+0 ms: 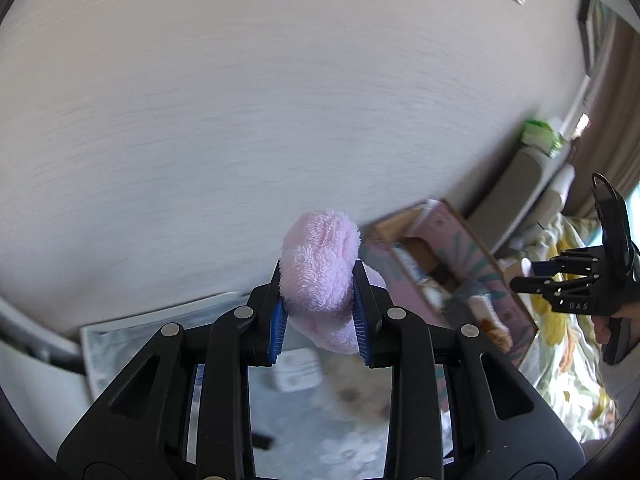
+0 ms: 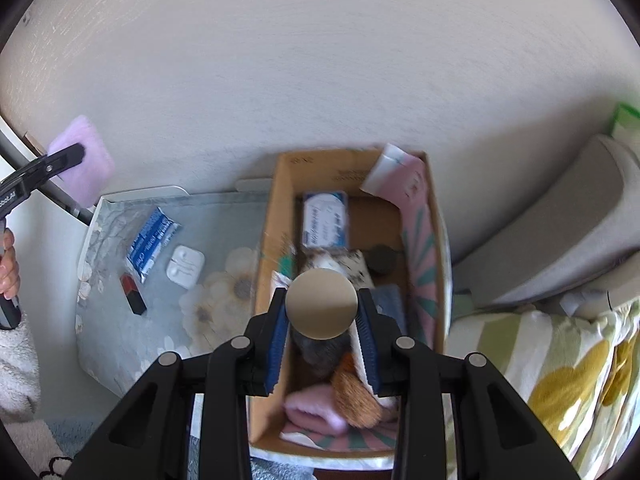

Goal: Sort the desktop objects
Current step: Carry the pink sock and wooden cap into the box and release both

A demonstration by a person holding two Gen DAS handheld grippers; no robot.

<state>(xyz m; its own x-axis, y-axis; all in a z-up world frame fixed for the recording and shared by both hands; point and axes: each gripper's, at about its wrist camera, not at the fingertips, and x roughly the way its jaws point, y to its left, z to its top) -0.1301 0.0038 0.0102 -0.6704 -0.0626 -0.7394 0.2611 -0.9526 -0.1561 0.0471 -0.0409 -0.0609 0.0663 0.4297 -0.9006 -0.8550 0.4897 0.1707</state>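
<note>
My left gripper (image 1: 319, 276) is shut on a pink fluffy cloth (image 1: 320, 264) and holds it up in front of the pale wall; the same cloth (image 2: 86, 168) shows at the far left of the right wrist view. My right gripper (image 2: 322, 300) is shut on a round beige disc (image 2: 321, 304) above an open cardboard box (image 2: 280, 208). That box (image 1: 460, 216) lies to the right in the left wrist view, with my right gripper (image 1: 526, 274) beyond it. On the floral desk mat (image 2: 224, 216) lie a blue packet (image 2: 152, 240), a white earphone case (image 2: 185, 261) and a red-and-black lipstick (image 2: 133, 294).
Inside the box are a blue-and-white carton (image 2: 325, 220), a dark round item (image 2: 382, 260), a pink fluffy piece (image 2: 316, 408) and an orange-brown brush (image 2: 356, 400). A grey cushion (image 2: 560, 224) and flowered bedding (image 2: 560, 380) lie right of the box. The wall stands close behind.
</note>
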